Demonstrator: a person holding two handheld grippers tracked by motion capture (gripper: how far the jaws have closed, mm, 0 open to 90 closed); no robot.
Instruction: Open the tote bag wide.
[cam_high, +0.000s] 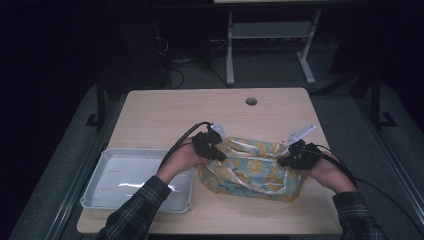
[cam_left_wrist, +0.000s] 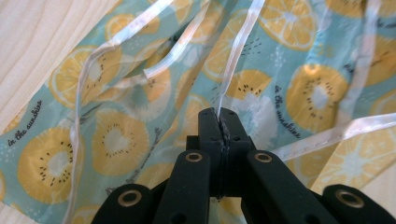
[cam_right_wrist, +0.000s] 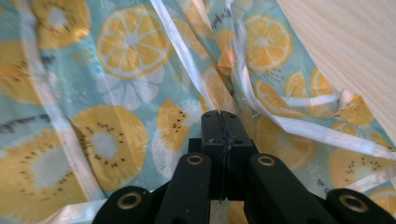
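A crumpled teal cloth (cam_high: 252, 170) printed with yellow citrus slices and edged in white tape lies on the wooden table (cam_high: 200, 115), right of centre. My left gripper (cam_high: 218, 153) sits at the cloth's left end. In the left gripper view its jaws are pressed together on a strip of the white edging (cam_left_wrist: 231, 70) and the cloth (cam_left_wrist: 116, 140) under it. My right gripper (cam_high: 288, 160) is at the cloth's right end. In the right gripper view its jaws are likewise closed on the white edging (cam_right_wrist: 184, 51) of the cloth (cam_right_wrist: 107, 135).
A shallow pale plastic tray (cam_high: 120, 175) stands at the front left of the table, under the left forearm. A round cable hole (cam_high: 251, 101) is near the table's far edge. A white desk frame (cam_high: 230, 50) stands on the floor beyond.
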